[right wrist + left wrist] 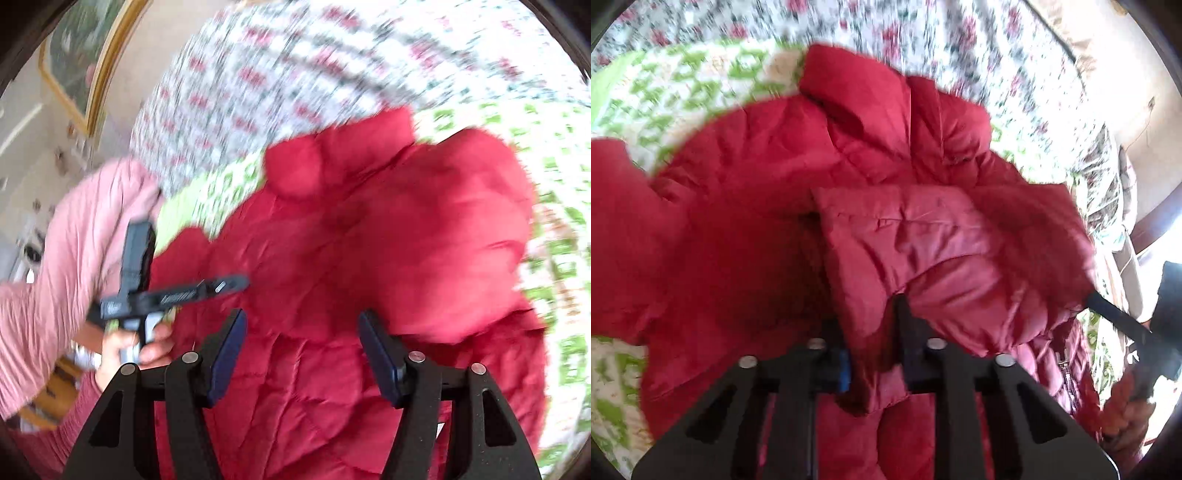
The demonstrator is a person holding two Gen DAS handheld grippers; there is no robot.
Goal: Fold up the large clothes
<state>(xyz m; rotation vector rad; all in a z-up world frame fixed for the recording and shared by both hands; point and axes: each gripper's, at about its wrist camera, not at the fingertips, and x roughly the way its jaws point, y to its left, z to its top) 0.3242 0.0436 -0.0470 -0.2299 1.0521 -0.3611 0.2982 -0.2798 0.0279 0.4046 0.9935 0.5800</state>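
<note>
On the bed, we see a green-and-white sheet (661,92) at the far left of the left wrist view, with a flowered cover (923,33) beyond it, both smeared by motion blur. Spread over them lies the red padded jacket (746,206), bunched and rumpled, filling most of that view. At the bottom middle our left gripper (873,354) has its two fingers pinched close together on a paler red fold of the jacket, which drapes over and between them. Farther right, at the edge, a black part of the other tool shows beside the jacket's hem, with a hand under it.

Turning to the right wrist view, at the left we see a pink sleeve (74,236) and the left hand (133,347) gripping the handle of its black tool. Next comes our right gripper (301,354), its fingers spread wide apart with nothing between them, hovering above the jacket (369,240); we cannot tell whether the tips touch the cloth. Beyond the jacket to the right the green-and-white sheet (554,184) shows again, blurred.
</note>
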